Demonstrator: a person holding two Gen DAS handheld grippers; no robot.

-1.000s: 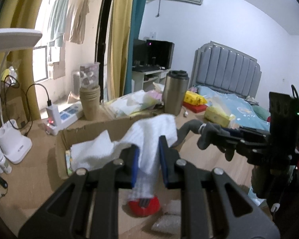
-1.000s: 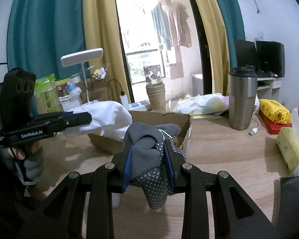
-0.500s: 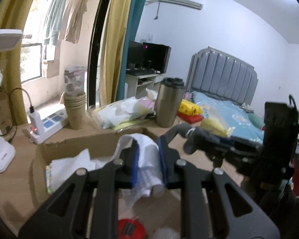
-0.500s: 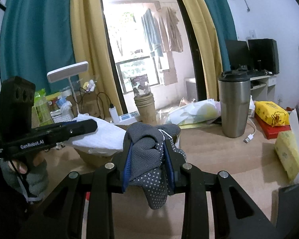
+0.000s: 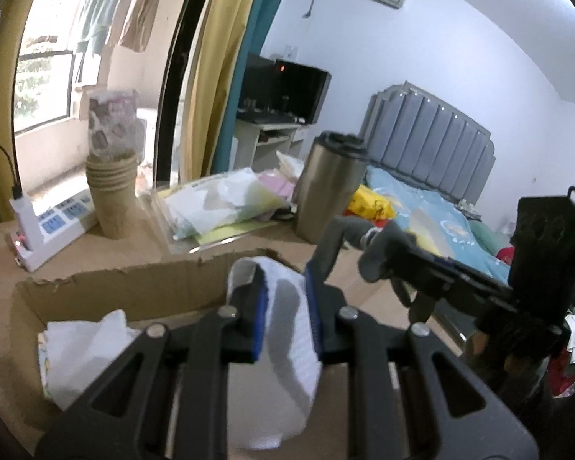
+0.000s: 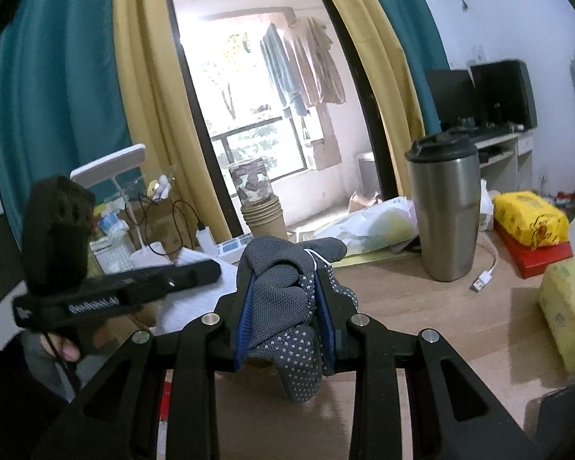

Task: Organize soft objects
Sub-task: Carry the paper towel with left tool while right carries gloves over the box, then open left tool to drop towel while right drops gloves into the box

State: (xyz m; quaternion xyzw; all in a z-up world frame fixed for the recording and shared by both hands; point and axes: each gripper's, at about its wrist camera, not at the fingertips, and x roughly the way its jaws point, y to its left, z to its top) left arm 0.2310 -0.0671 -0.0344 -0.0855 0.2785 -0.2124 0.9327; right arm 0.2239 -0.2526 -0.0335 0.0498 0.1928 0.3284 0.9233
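My left gripper (image 5: 285,299) is shut on a white cloth (image 5: 287,349) and holds it over the open cardboard box (image 5: 115,295). Another white cloth (image 5: 84,349) lies inside the box at its left. My right gripper (image 6: 285,299) is shut on a grey dotted glove (image 6: 291,318) and holds it above the wooden table. In the left wrist view the right gripper with the grey glove (image 5: 379,253) is at the right of the box. In the right wrist view the left gripper (image 6: 195,272) is at the left with the white cloth (image 6: 195,299) under it.
A steel tumbler (image 6: 444,211), a stack of paper cups (image 5: 113,188), a power strip (image 5: 53,226) and a clear bag of papers (image 5: 218,207) stand behind the box. A yellow packet (image 6: 529,222), a USB cable (image 6: 483,280) and a tissue pack (image 6: 567,306) lie to the right.
My left gripper has moved forward with the white cloth to over the box; the red object below has left its view. The right gripper has risen slightly, still holding the glove.
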